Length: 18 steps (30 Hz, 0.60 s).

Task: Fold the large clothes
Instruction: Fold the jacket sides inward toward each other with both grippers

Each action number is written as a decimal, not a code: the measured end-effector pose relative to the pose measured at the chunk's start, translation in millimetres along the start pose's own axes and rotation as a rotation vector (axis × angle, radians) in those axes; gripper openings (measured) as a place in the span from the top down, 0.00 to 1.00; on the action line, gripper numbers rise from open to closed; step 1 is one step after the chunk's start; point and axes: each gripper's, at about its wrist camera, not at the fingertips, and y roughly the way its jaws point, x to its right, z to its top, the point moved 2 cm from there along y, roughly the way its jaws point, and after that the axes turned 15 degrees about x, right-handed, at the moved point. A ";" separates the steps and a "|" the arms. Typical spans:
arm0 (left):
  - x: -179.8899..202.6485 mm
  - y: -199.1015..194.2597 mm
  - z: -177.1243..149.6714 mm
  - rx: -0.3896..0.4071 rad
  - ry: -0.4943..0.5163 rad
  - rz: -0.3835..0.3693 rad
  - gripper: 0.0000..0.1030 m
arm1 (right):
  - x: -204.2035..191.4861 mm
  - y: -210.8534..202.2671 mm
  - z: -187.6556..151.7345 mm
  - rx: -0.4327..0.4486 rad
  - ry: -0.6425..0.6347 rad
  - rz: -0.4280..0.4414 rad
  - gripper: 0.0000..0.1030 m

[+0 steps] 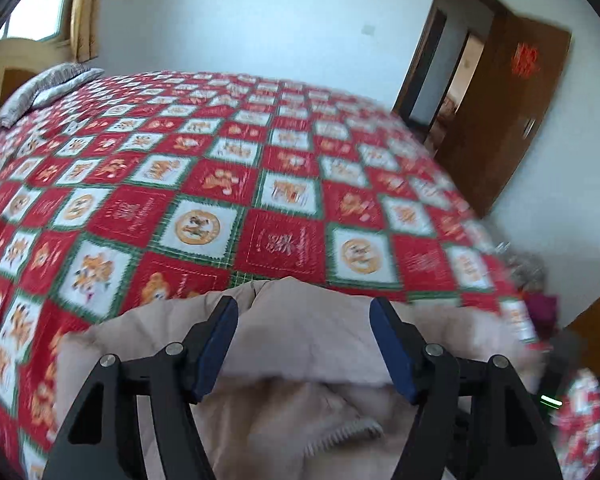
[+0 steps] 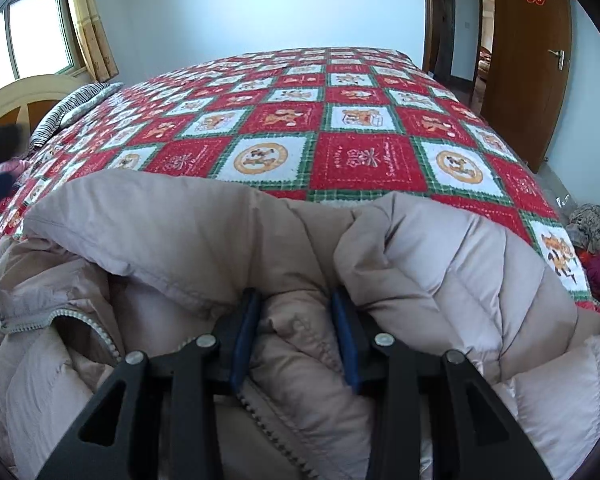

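Observation:
A beige padded jacket (image 2: 180, 232) lies bunched at the near edge of a bed with a red, white and green patterned quilt (image 2: 356, 160). My right gripper (image 2: 296, 308) is pushed into the jacket, its blue-padded jaws closed on a thick fold beside the zipper (image 2: 80, 316). In the left wrist view the same jacket (image 1: 308, 336) lies below my left gripper (image 1: 304, 316), whose jaws stand wide apart above the fabric with nothing between them. That view is motion-blurred.
A striped pillow (image 2: 72, 108) and a wooden headboard (image 2: 24, 96) are at the far left. An open brown door (image 2: 528, 52) stands at the right. Clothes lie heaped on the floor (image 2: 592, 232) by the bed's right side. A window with yellow curtains (image 2: 88, 20) is at the back left.

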 end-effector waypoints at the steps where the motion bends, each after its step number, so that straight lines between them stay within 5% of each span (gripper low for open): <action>1: 0.6 13.0 -8.0 -0.013 0.035 0.024 0.33 | -0.3 -0.2 -0.1 0.001 -0.002 -0.001 0.61; 3: -9.7 41.5 -38.5 -0.078 0.086 0.091 0.30 | 1.0 -1.1 0.1 0.006 0.007 0.009 0.61; 4: -18.2 49.2 -48.4 -0.117 0.034 0.060 0.26 | 1.5 -2.2 0.5 0.012 0.013 0.019 0.60; 6: -28.5 46.1 -51.0 -0.095 -0.024 0.044 0.26 | 1.3 -2.4 0.9 0.011 0.013 0.021 0.60; 10: -16.1 46.5 -56.4 -0.089 0.080 0.109 0.26 | -1.9 -10.5 4.7 0.034 0.002 0.011 0.59; 15: -15.2 45.9 -59.4 -0.078 0.102 0.125 0.26 | 10.7 -43.0 35.0 0.143 0.139 0.049 0.58; 18: -13.6 49.6 -57.8 -0.078 0.108 0.129 0.26 | 14.3 -22.4 47.2 0.085 0.128 0.022 0.57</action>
